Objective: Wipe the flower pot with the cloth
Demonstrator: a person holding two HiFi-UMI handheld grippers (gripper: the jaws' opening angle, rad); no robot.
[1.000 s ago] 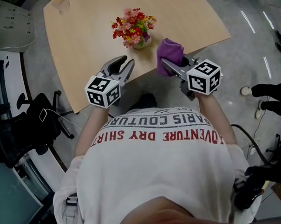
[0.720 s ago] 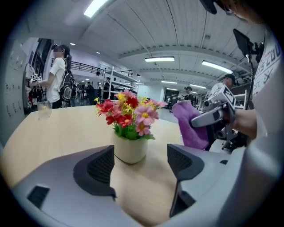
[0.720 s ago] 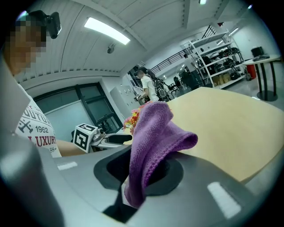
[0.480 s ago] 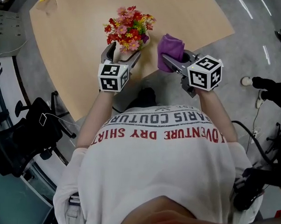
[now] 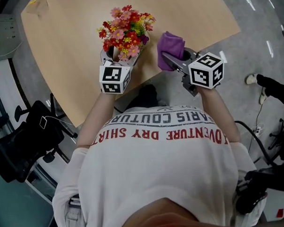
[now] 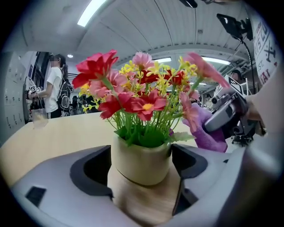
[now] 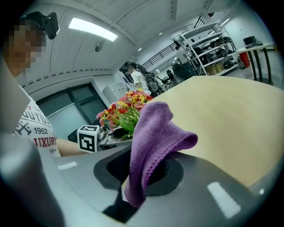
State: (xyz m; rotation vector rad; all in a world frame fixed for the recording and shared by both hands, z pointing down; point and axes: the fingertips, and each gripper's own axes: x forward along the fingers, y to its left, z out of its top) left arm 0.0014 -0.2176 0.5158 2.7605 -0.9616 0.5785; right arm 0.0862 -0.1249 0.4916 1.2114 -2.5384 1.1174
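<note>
So, peering down in the head view: got a light wooden table [image 5: 70, 32] with the flower pot [image 6: 141, 162] parked near its front edge, stuffed with red, pink and yellow flowers [image 5: 124, 30]. Holding the left gripper [image 5: 120, 57] right up at the pot. Just been opening those jaws, now spread wide with the pot sitting between them, one jaw on each side. Looks pretty snug in the left gripper view, but can't make out the pads actually pressing on it, so calling that claw released.

Keeping the right gripper [image 7: 144, 170] clenched on the purple cloth [image 7: 155, 133], pinched at its lower end and flopping up and over to one side. Hovering just beside the flowers, on their right in the head view, over the table's edge. Can't tell if the cloth brushes a bloom or two.

Also spotting a clear cup [image 6: 39, 117] way off at the far end of the table, a person [image 6: 54, 88] standing behind it, a black office chair [image 5: 23, 143] down on the floor at the left, and some metal shelving [image 7: 199, 48] at the back of the room.
</note>
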